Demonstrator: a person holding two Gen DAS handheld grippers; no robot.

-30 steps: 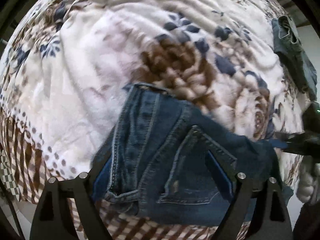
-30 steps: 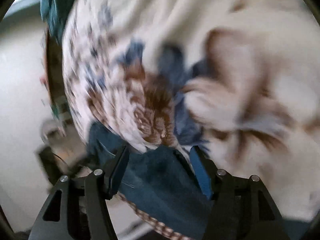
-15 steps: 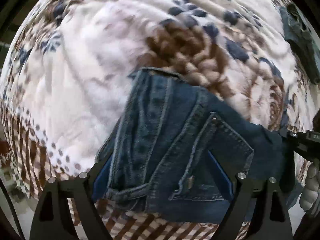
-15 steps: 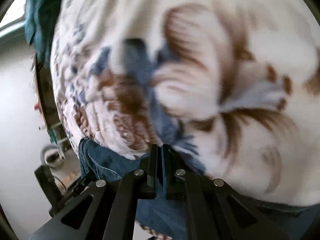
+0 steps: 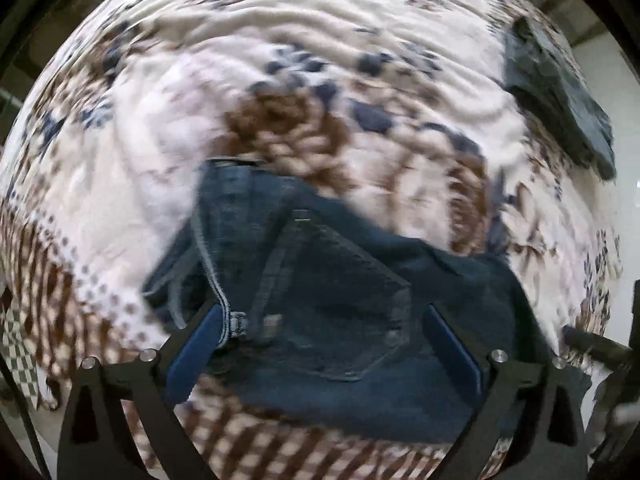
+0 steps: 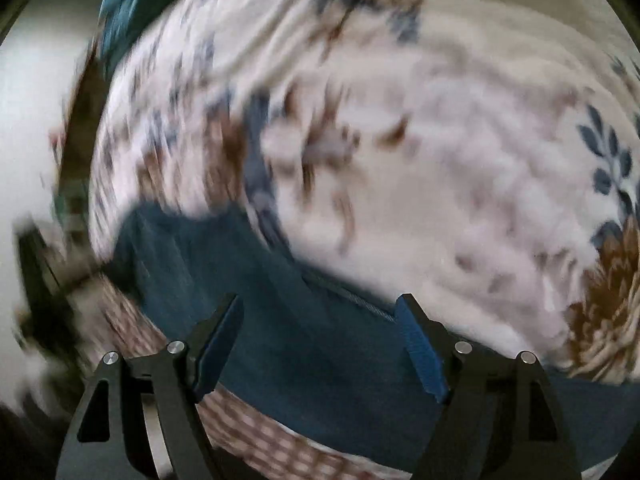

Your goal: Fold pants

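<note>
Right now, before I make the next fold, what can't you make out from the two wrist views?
- Jeans, left wrist view: the waistband end is cut off behind the left gripper.
- Jeans, right wrist view: motion blur hides seams and layers, and the right gripper covers the near edge.
- Folded dark garment, left wrist view: blurred at the rim, type unclear.
</note>
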